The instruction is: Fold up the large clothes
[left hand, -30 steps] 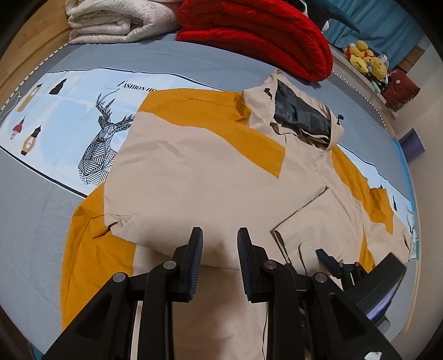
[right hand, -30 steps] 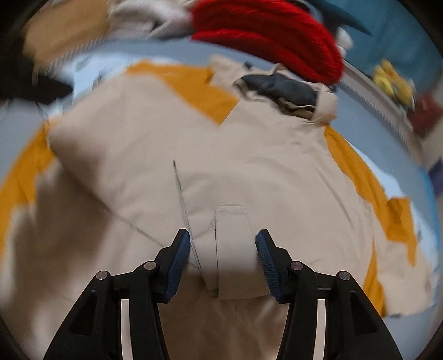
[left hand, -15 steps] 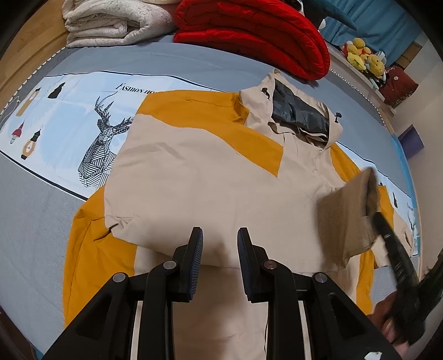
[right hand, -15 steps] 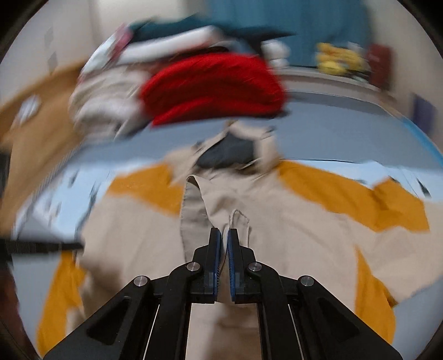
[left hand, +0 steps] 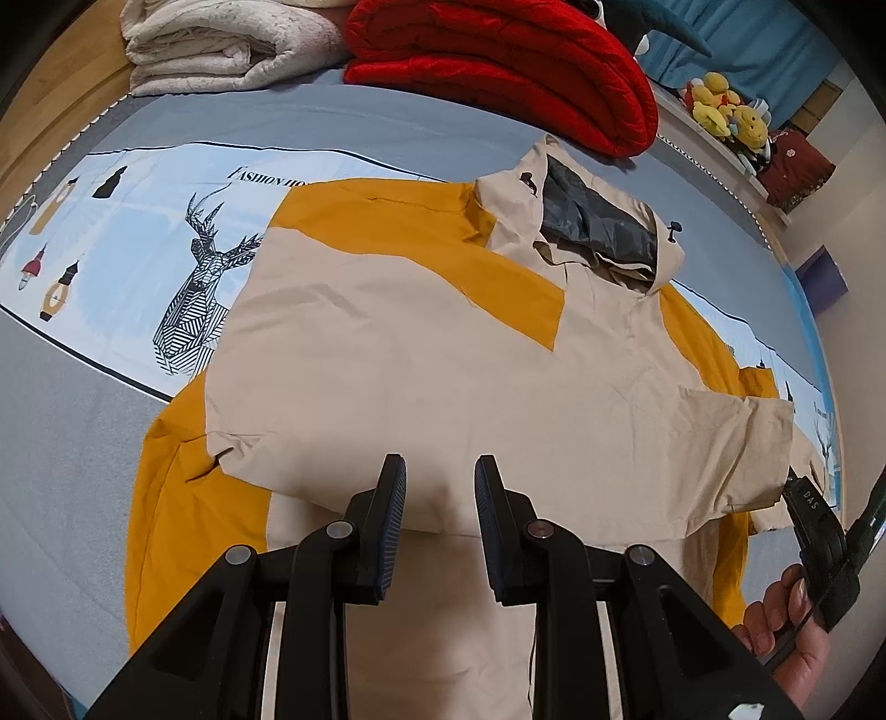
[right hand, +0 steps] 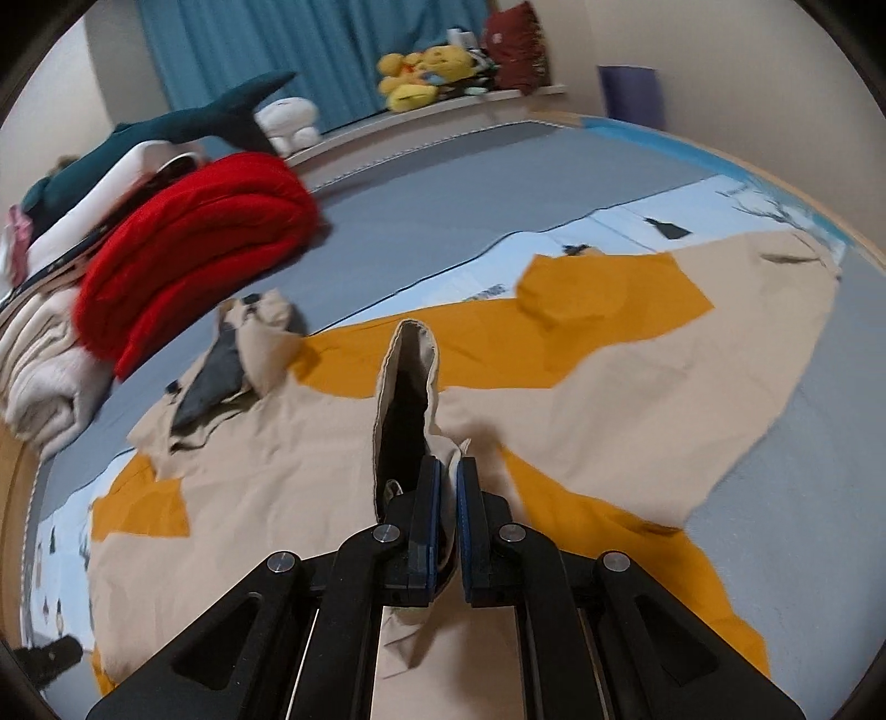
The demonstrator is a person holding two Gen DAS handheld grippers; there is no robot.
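Note:
A large beige and mustard-yellow hooded jacket (left hand: 421, 354) lies spread on the bed; its left sleeve is folded across the body. My left gripper (left hand: 437, 482) is open and empty, low over the jacket's lower middle. My right gripper (right hand: 448, 482) is shut on the cuff of the right sleeve (right hand: 407, 376) and holds it lifted above the jacket (right hand: 277, 471). In the left wrist view the right gripper (left hand: 814, 515) shows at the right edge with the sleeve end (left hand: 736, 448) in it. The hood (left hand: 598, 221) shows a dark lining.
The grey-blue bedsheet (left hand: 111, 232) has a printed deer panel. A folded red quilt (left hand: 498, 61) and a white blanket (left hand: 221, 44) lie at the bed's far side. A plush shark (right hand: 183, 122) and yellow plush toys (right hand: 426, 72) sit behind.
My right gripper closed on the sleeve cuff, lifted it and carried it out to the right. My left gripper stayed open in place.

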